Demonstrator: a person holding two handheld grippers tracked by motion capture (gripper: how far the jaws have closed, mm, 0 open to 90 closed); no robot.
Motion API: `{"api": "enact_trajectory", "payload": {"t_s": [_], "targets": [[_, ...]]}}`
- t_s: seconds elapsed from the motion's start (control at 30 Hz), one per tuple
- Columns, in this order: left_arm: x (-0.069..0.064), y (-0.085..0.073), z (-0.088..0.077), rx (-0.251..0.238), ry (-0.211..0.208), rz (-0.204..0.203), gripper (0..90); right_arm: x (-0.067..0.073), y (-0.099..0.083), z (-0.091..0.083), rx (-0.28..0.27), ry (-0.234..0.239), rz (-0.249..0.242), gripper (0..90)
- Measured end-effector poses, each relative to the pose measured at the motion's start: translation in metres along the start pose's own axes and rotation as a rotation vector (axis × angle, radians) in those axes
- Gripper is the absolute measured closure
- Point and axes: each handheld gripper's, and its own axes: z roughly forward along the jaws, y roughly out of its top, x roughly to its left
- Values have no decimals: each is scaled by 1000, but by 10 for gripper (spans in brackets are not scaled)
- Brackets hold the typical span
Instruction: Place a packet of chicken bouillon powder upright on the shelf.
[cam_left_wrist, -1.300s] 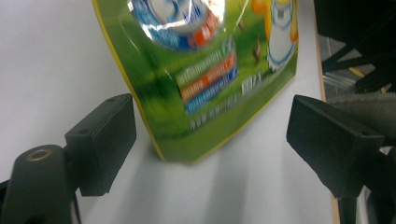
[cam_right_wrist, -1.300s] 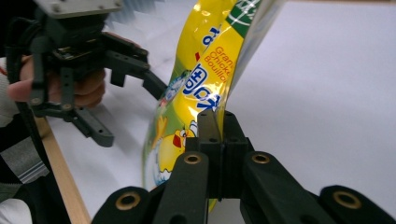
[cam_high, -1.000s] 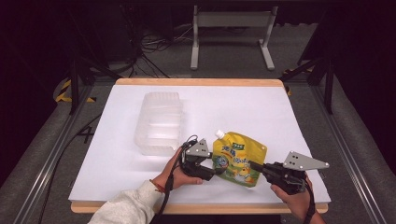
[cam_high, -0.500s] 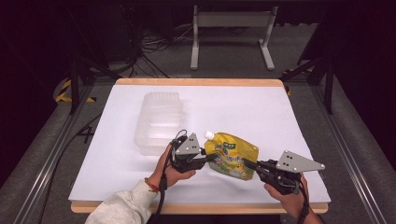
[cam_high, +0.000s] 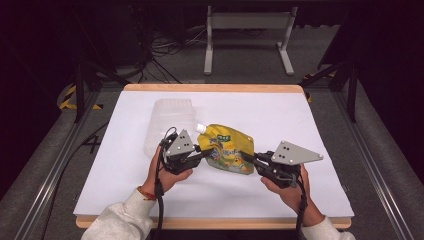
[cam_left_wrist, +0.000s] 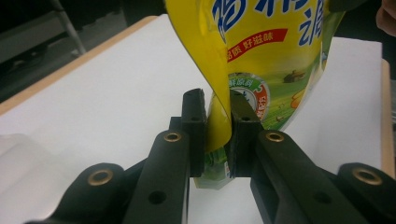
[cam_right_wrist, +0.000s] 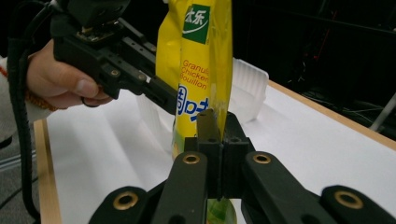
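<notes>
Pouch (cam_high: 229, 150): showing yellow, with a green band at the far end, a white spout cap, blue characters, a red strip with white lettering, a red-and-white round seal and a green field scene; orange words "Granulated Chicken Bouillon" are reading on it in the right gripper view.
Left gripper (cam_high: 200, 155) and right gripper (cam_high: 248, 158): appearing black, with brass-coloured pivot rings and grey three-cornered top plates.
Container (cam_high: 169, 121): looking translucent, milky white, ribbed.
Table (cam_high: 320, 125): showing white, edged in pale wood.
Sleeves (cam_high: 117, 222): looking light grey.
Floor (cam_high: 390, 165): appearing dark grey; yellow-and-black striping is lying far left.
</notes>
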Motion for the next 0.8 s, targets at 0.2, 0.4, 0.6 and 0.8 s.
{"api": "enact_trajectory", "payload": {"t_s": [0.2, 0.4, 0.6, 0.8], "targets": [[12, 0, -13, -2, 69, -4, 800, -1, 11, 20, -14, 13, -3, 896], [26, -1, -30, -19, 126, -8, 804, -2, 21, 42, -27, 29, 0, 894], [38, -2, -42, -46, 184, -12, 810, 0, 37, 66, -29, 36, -21, 893], [54, -5, -53, -91, 214, -36, 847, 3, 43, 86, -18, 41, -47, 898]]}}
